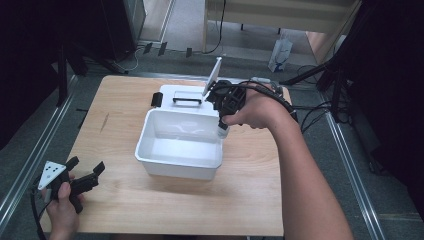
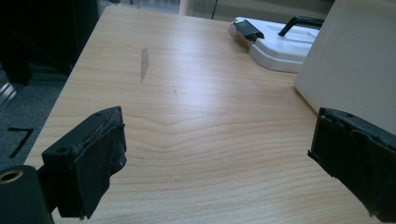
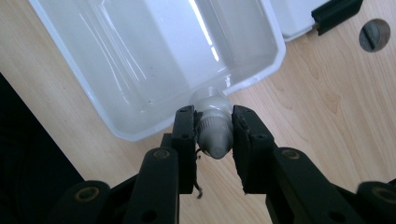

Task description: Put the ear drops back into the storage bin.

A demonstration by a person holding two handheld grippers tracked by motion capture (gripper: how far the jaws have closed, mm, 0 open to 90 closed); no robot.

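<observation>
R tongs (image 3: 214,128) clamped on bulb (image 3: 212,122)

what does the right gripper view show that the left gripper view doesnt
Right gripper view alone: the right gripper shut on a small whitish bottle at the rim of the white bin, the bin's bare inside, and a round hole in the tabletop.

Left gripper view alone: the left gripper with jaws wide apart and nothing between them, a grey smudge on the wood, and the lid's black handle.

Both: the wooden table, the white bin, the white lid and a black latch on it.
</observation>
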